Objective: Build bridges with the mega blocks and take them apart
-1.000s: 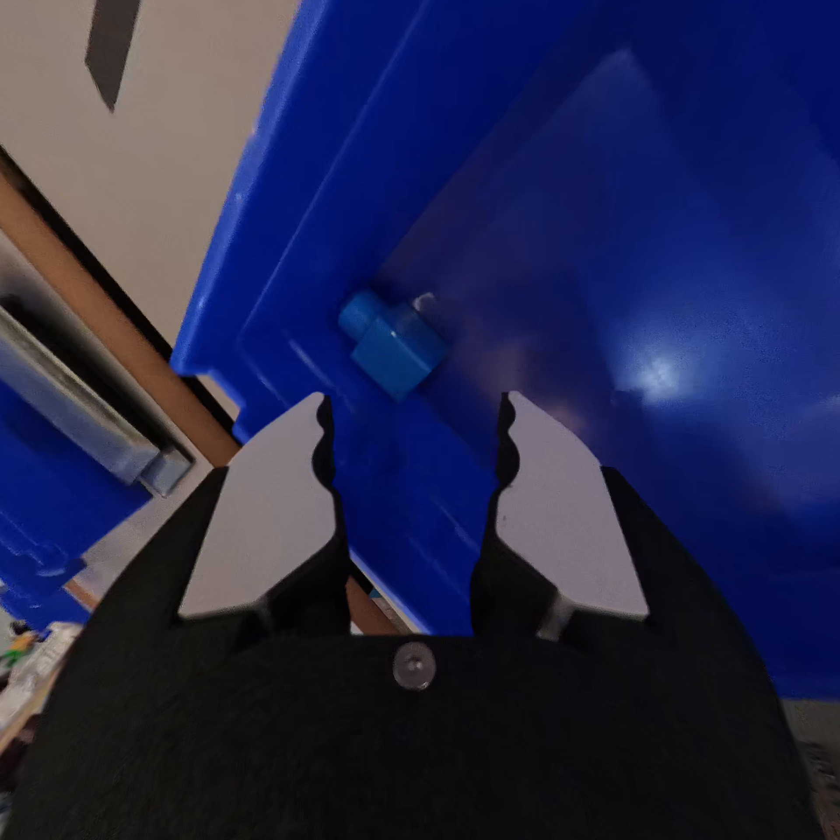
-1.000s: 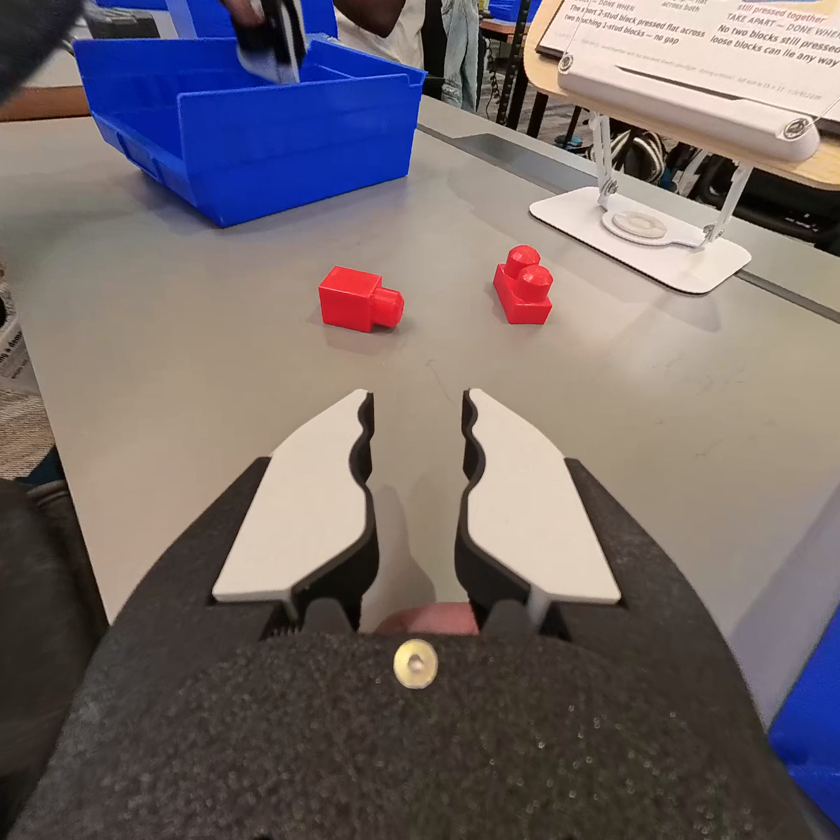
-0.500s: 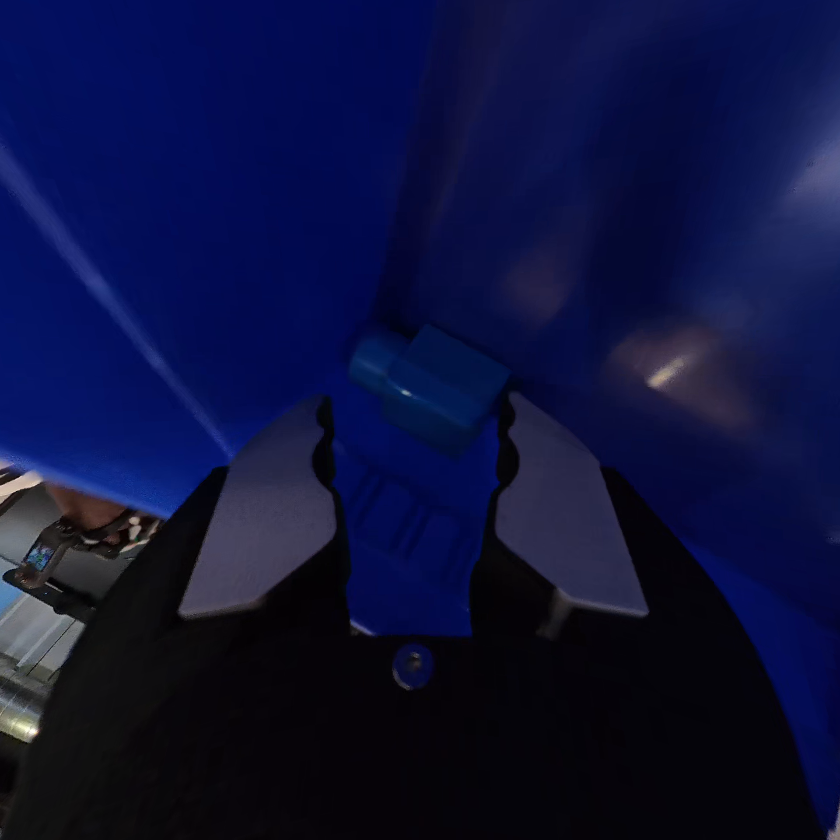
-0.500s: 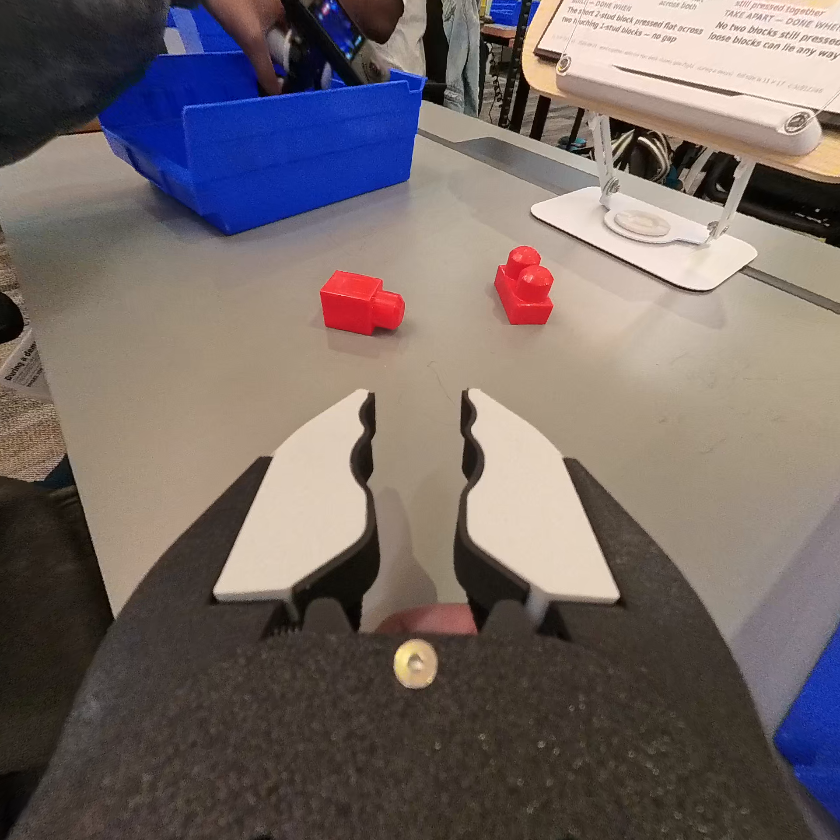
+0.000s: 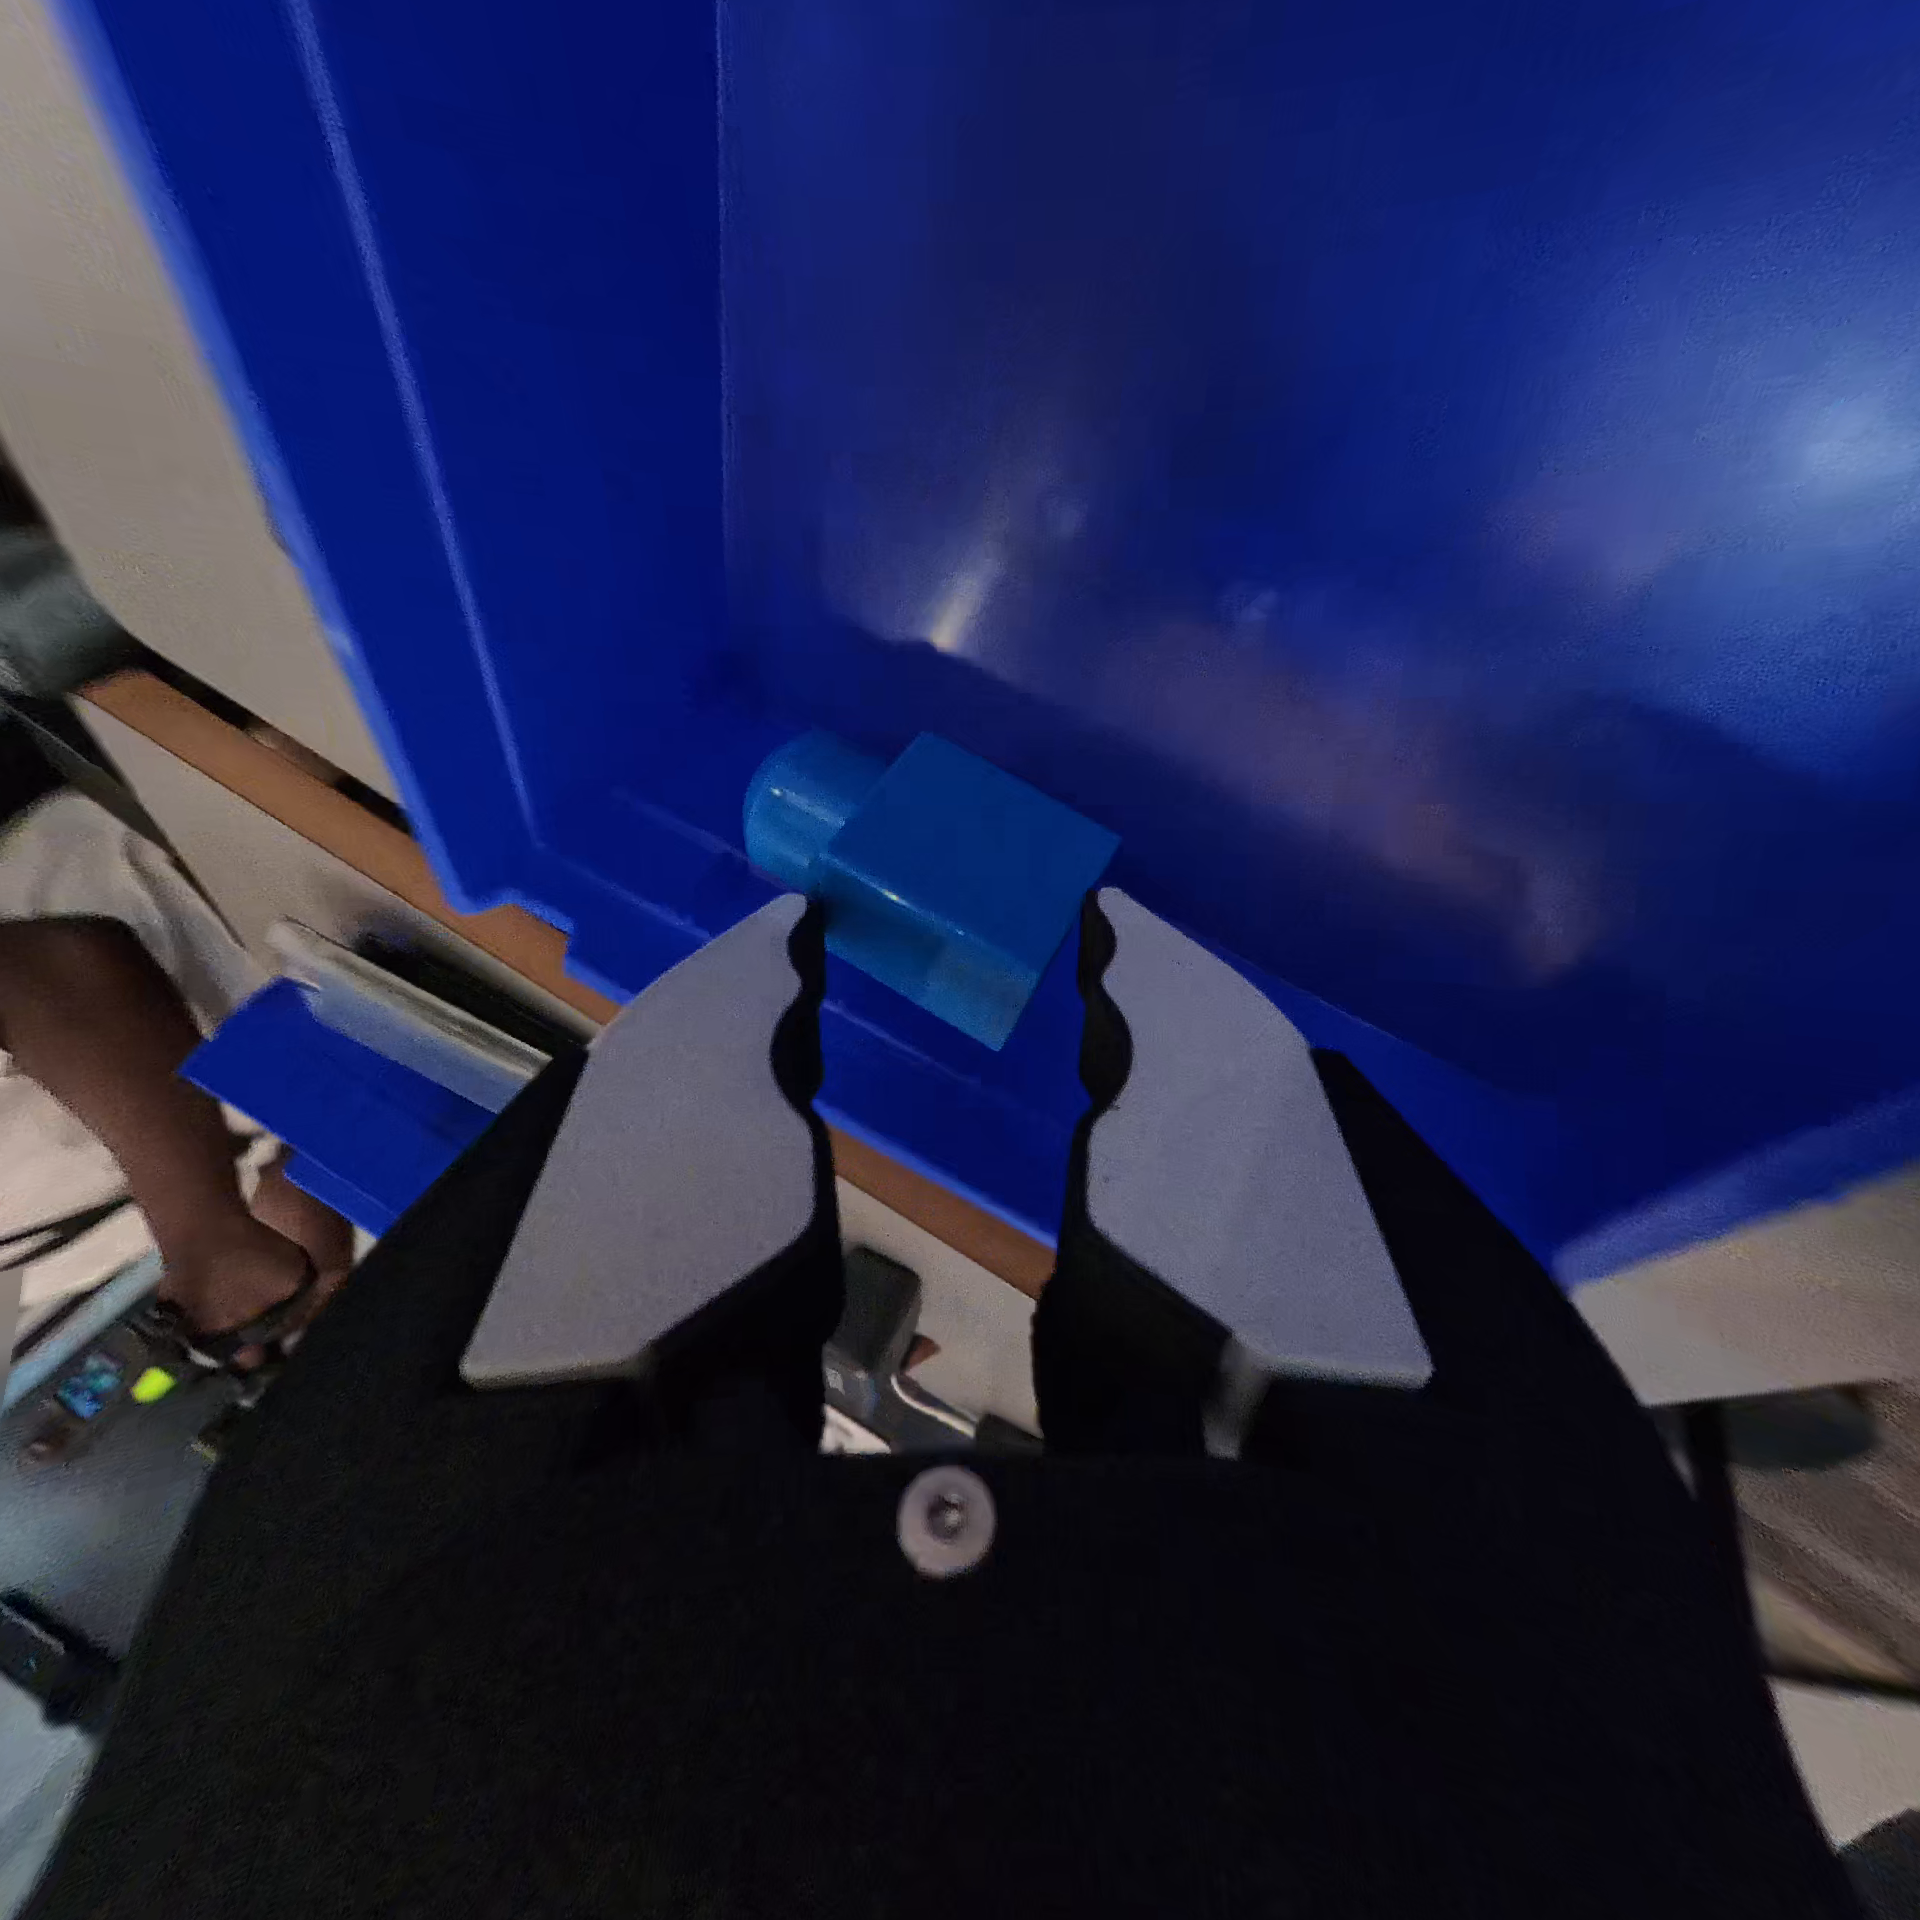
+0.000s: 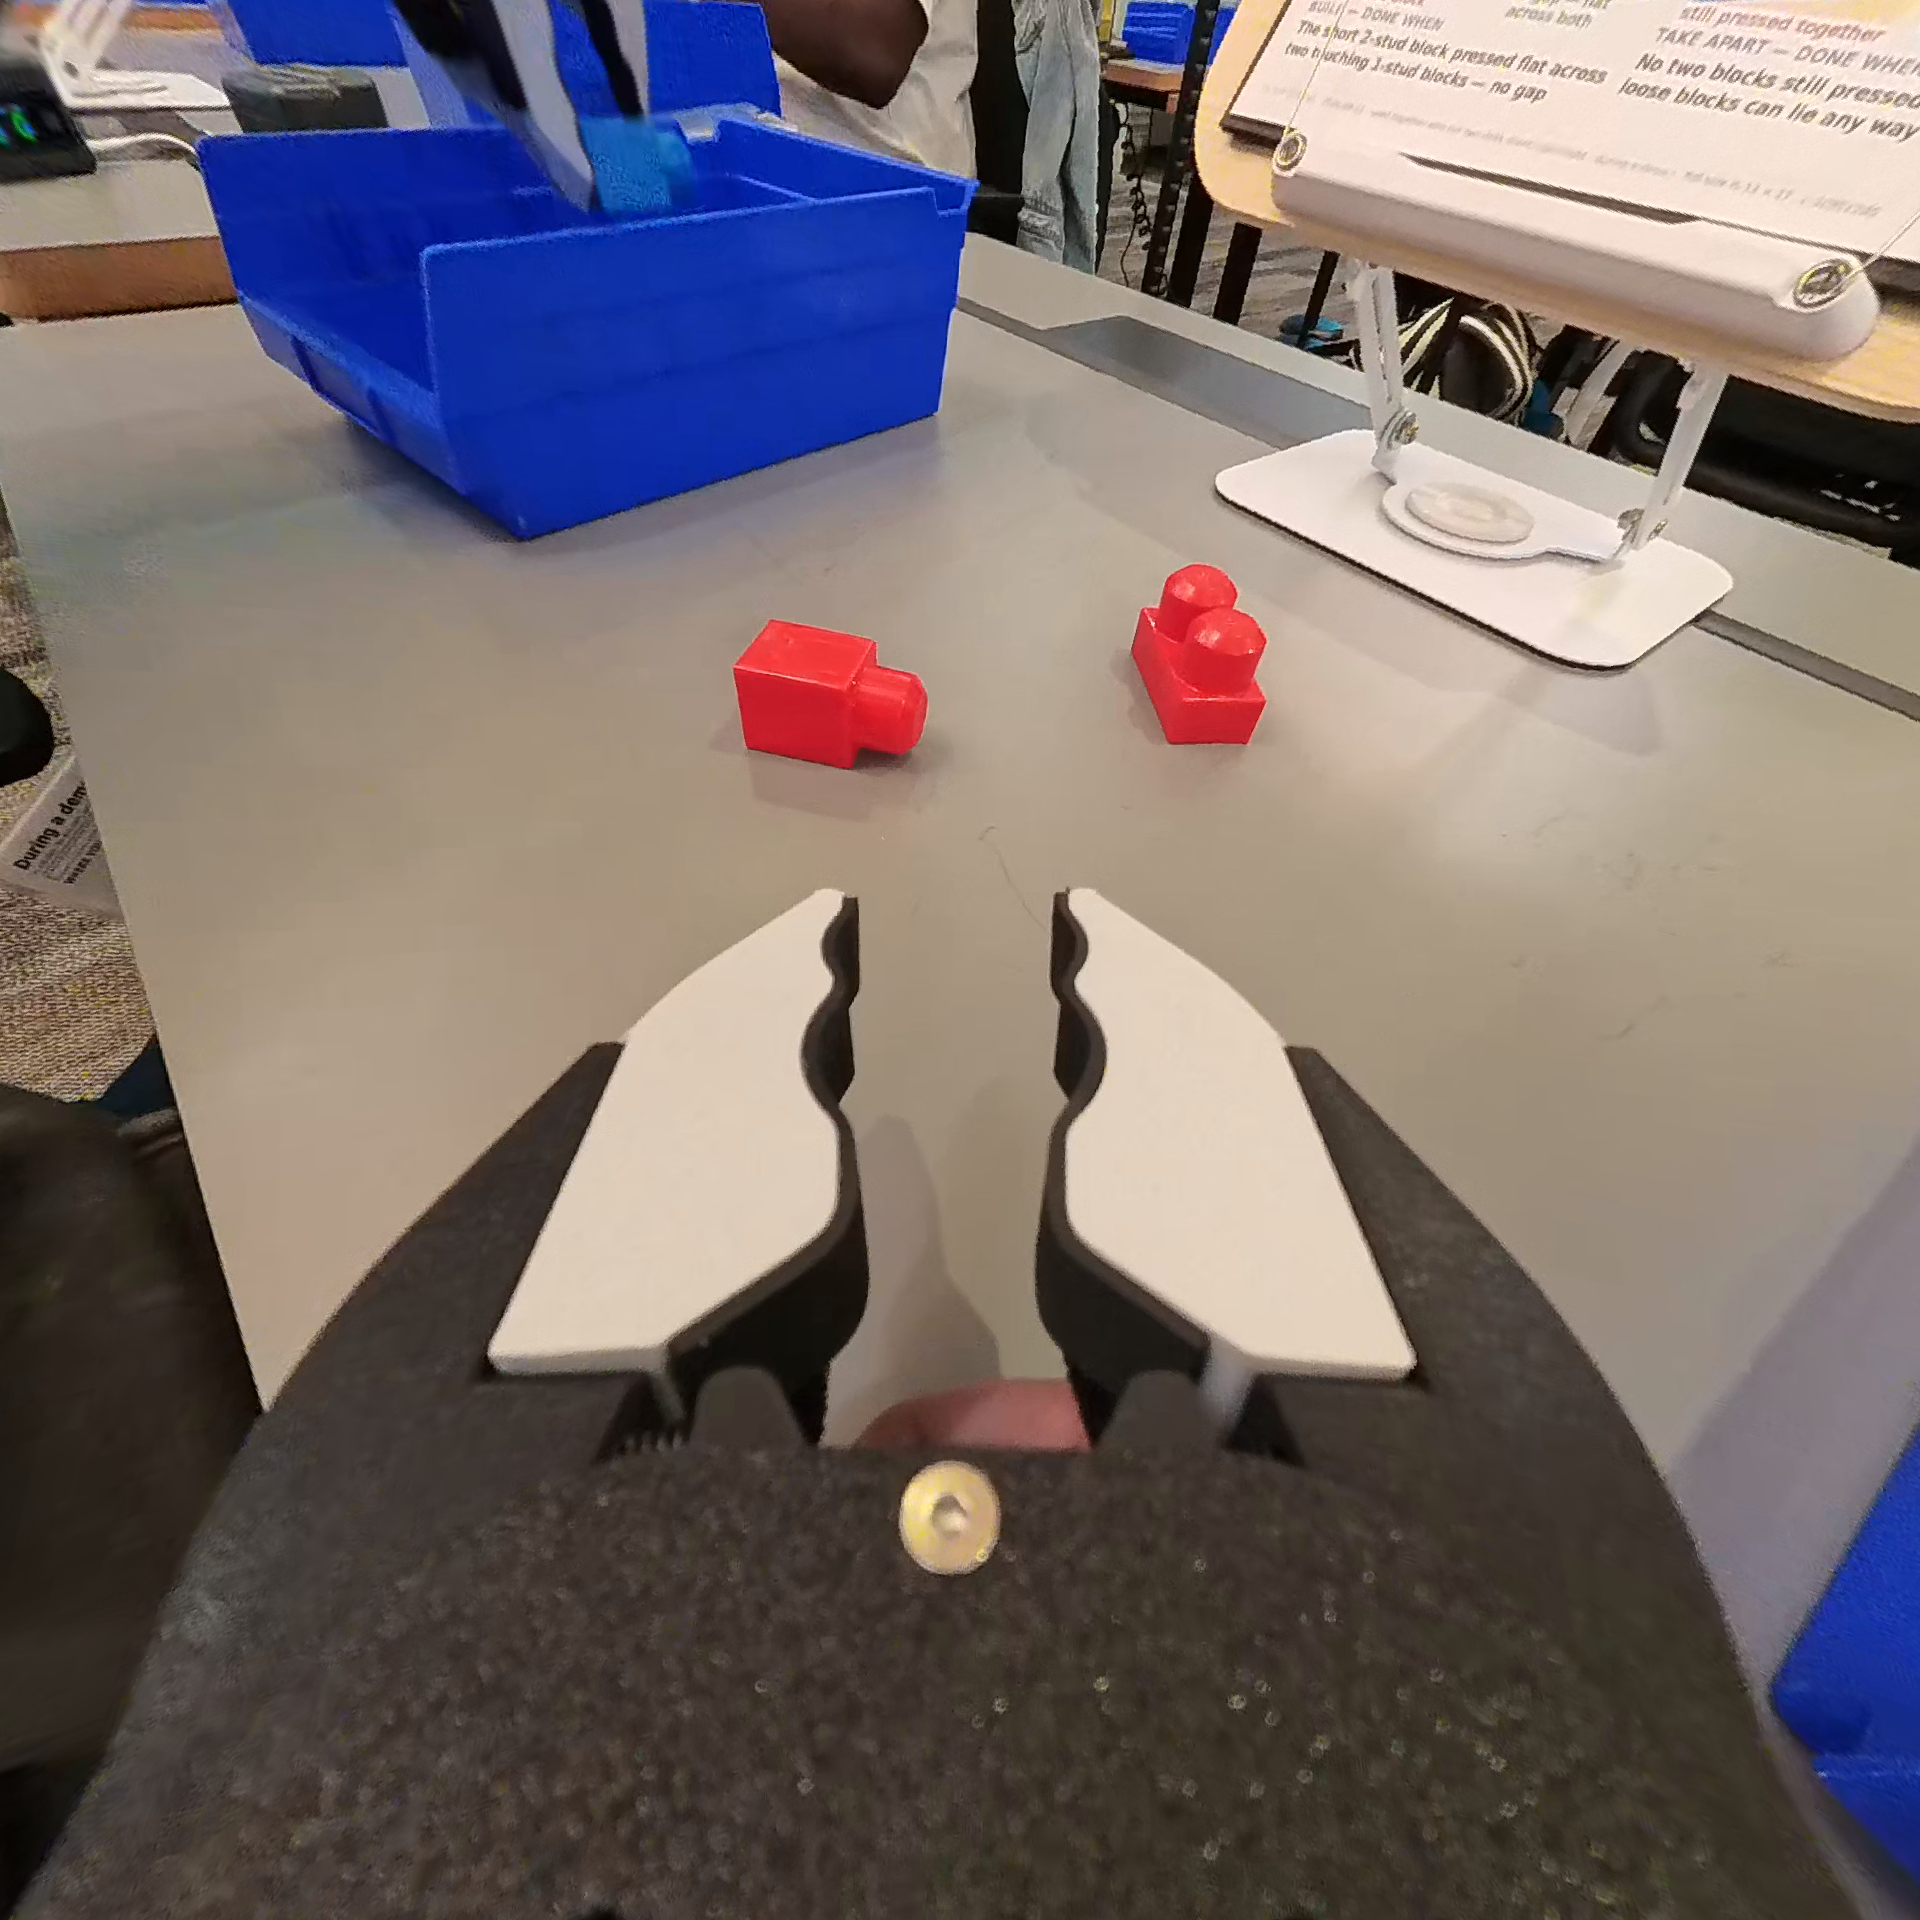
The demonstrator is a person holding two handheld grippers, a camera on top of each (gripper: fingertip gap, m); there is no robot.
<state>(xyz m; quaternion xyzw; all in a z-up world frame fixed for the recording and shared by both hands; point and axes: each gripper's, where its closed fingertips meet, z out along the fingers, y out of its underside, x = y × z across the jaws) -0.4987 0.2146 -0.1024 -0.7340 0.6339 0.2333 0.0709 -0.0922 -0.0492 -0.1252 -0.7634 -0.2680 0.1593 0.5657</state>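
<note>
My left gripper [image 5: 945, 914] is shut on a light blue one-stud block [image 5: 935, 894], held at the fingertips with its stud pointing left, over the inside of the blue bin [image 5: 1247, 416]. The right wrist view shows that gripper and the block [image 6: 634, 166] raised above the bin [image 6: 623, 343] at the far left of the grey table. My right gripper [image 6: 956, 904] is open and empty, low over the table. Ahead of it a red one-stud block [image 6: 826, 691] lies on its side, and a red two-stud block [image 6: 1200, 660] stands upright to its right.
A white document stand [image 6: 1475, 520] with a sheet stands at the far right of the table. A person stands behind the bin. Another blue object [image 6: 1860, 1714] shows at the lower right edge. The table's left edge drops to carpet. The gap from one gripper's tips to the other's is roughly 50 cm.
My left gripper reached the light blue block in the bin, closed on it and lifted it above the bin. My right gripper has stayed in place.
</note>
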